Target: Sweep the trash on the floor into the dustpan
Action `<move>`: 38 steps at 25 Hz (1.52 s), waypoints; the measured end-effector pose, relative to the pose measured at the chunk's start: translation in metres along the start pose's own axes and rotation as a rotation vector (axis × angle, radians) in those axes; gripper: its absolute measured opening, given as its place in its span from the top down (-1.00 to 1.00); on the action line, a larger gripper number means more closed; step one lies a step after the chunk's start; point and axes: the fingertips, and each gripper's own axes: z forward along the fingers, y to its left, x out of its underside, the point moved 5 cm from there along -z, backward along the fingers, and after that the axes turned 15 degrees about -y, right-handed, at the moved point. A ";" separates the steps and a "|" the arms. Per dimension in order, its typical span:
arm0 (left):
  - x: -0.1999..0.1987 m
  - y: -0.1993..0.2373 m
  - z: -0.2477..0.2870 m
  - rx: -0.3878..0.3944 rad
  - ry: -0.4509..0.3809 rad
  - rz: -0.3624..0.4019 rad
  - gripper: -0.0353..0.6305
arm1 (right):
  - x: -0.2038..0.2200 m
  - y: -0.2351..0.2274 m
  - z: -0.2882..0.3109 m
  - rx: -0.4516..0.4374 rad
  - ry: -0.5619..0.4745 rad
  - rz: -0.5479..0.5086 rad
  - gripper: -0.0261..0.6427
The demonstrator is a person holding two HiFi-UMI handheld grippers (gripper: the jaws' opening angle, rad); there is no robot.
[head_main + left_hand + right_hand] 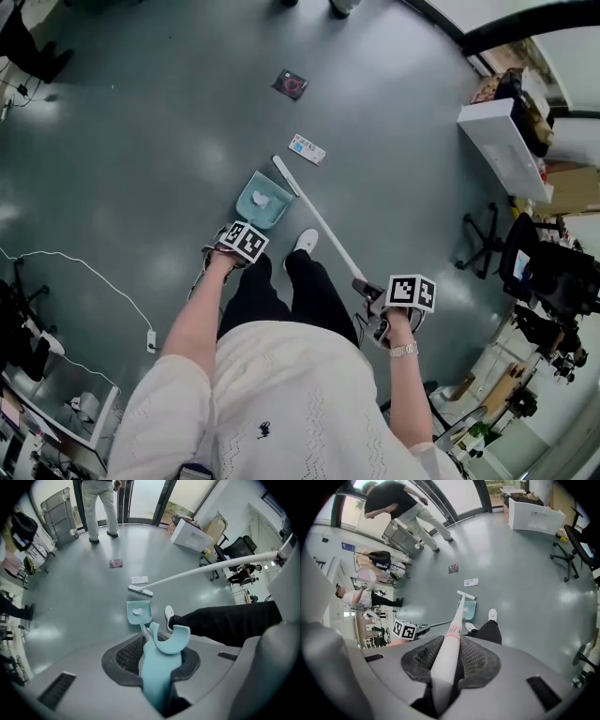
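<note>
A teal dustpan (262, 200) rests on the grey floor with a crumpled white scrap (261, 198) inside it. My left gripper (239, 242) is shut on its long teal handle (159, 667), and the pan (139, 611) lies ahead of it. My right gripper (389, 300) is shut on the white broom handle (447, 653). The broom head (286, 174) sits on the floor at the pan's far right corner. Just beyond the head lies a white and blue packet (307, 148), and farther off a dark red packet (291, 84).
The person's legs and a white shoe (305, 242) stand just behind the dustpan. A white cabinet (502, 145) and office chairs (483, 239) line the right side. A cable with a power strip (150, 339) trails on the left. Another person (101, 508) stands by a trolley (58, 515).
</note>
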 end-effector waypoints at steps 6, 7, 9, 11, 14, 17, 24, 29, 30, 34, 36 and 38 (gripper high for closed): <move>-0.046 0.013 0.006 -0.009 -0.013 -0.019 0.61 | -0.090 -0.014 -0.004 0.001 -0.106 -0.031 0.57; -0.058 0.018 0.008 -0.013 -0.014 -0.019 0.61 | -0.108 -0.019 -0.003 0.009 -0.118 -0.051 0.57; -0.082 0.026 0.012 -0.018 -0.013 -0.017 0.61 | -0.144 -0.032 0.002 0.036 -0.131 -0.095 0.57; -0.104 0.035 0.015 -0.018 -0.004 -0.014 0.61 | -0.176 -0.045 0.008 0.074 -0.130 -0.143 0.57; -0.138 0.051 0.020 -0.017 0.027 0.046 0.61 | -0.217 -0.062 0.021 0.128 -0.114 -0.213 0.57; -0.179 0.063 0.025 -0.009 0.059 0.161 0.61 | -0.244 -0.076 0.030 0.189 -0.089 -0.279 0.57; -0.224 0.108 0.042 0.066 0.110 0.253 0.61 | -0.219 -0.051 0.066 0.238 0.011 -0.281 0.57; -0.239 0.143 0.044 0.123 0.106 0.275 0.61 | -0.168 -0.004 0.095 0.246 0.007 -0.252 0.57; -0.241 0.150 0.043 0.129 0.108 0.291 0.61 | -0.157 0.010 0.101 0.249 0.005 -0.242 0.57; -0.242 0.173 0.036 0.162 0.114 0.291 0.61 | -0.127 0.072 0.123 0.232 0.011 -0.205 0.56; -0.247 0.178 0.035 0.171 0.118 0.301 0.61 | -0.118 0.091 0.129 0.213 0.025 -0.207 0.56; -0.251 0.178 0.035 0.181 0.122 0.317 0.61 | -0.110 0.104 0.130 0.191 0.040 -0.214 0.56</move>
